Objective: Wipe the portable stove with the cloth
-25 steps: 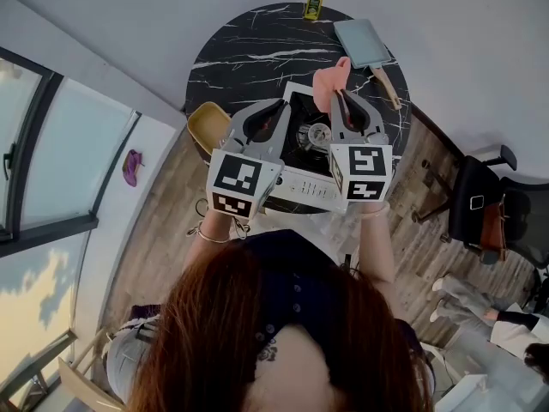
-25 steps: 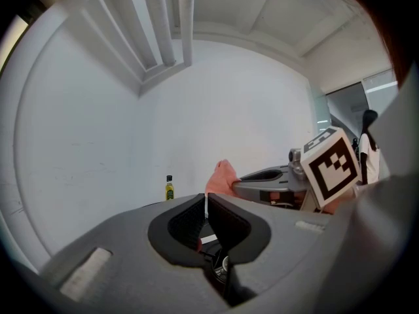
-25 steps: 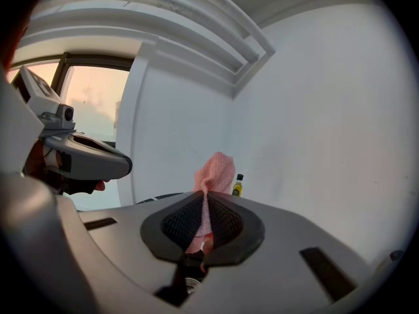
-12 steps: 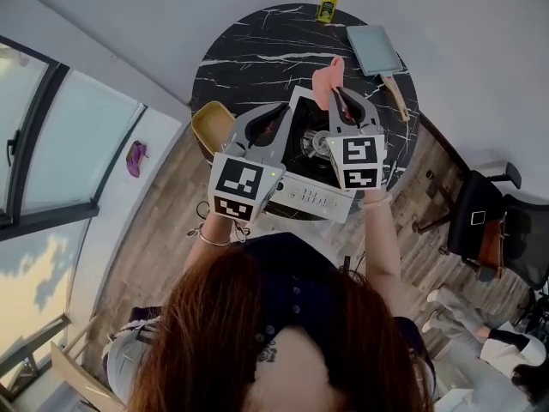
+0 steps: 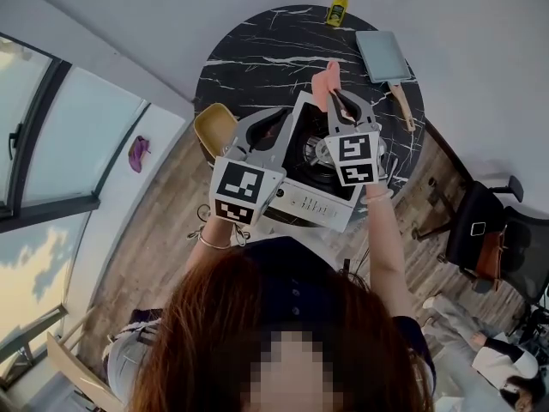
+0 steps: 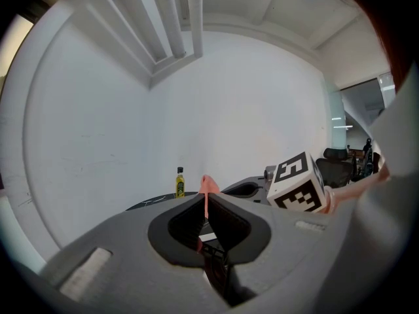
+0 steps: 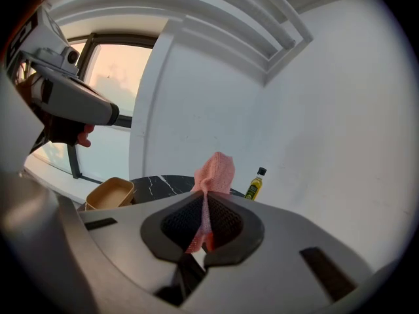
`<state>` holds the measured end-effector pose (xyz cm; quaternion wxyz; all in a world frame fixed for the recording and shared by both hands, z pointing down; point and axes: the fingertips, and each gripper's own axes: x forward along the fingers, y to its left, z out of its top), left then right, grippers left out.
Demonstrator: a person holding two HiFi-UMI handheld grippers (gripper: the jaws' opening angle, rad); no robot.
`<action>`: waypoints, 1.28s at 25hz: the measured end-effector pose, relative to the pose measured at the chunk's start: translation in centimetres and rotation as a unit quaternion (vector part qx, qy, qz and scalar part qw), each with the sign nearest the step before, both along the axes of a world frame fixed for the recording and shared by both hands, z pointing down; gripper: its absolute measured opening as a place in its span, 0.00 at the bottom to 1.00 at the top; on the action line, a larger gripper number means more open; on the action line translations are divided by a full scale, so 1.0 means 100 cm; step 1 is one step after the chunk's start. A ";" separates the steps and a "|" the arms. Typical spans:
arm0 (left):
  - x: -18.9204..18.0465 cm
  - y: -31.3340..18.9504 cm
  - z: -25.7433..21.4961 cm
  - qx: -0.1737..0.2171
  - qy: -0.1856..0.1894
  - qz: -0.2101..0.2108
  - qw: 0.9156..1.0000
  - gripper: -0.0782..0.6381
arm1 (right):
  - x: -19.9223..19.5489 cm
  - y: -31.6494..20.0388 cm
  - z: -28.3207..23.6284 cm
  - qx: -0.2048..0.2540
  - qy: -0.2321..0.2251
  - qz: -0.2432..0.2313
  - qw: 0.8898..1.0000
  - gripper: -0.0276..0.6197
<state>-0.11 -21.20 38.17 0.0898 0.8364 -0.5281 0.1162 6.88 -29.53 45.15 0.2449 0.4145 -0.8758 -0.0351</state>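
Left claw [image 6: 204, 200] closed, empty, at left edge of portable stove [image 5: 302, 202] | stove on worktop [image 5: 257, 58] | right claw [image 7: 207, 199] clamped on cloth [image 7: 218, 169], held above stove's far side | cloth judged light, limp, grippy; best pinched at a bunched fold.

Soft, even daylight fills every view; the window [image 7: 108, 103] glows overexposed and pinkish. Both gripper views curve heavily into dark circular edges, the nearest foreground blurred
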 end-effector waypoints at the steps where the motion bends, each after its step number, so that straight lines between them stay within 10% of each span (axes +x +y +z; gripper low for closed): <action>1: 0.000 -0.001 0.001 -0.001 -0.001 0.000 1.000 0.14 | -0.001 -0.002 0.004 -0.001 0.003 -0.004 1.000 0.08; 32: 0.013 -0.008 0.027 -0.040 -0.015 0.004 0.999 0.14 | -0.020 -0.034 0.101 -0.051 0.091 -0.095 0.990 0.08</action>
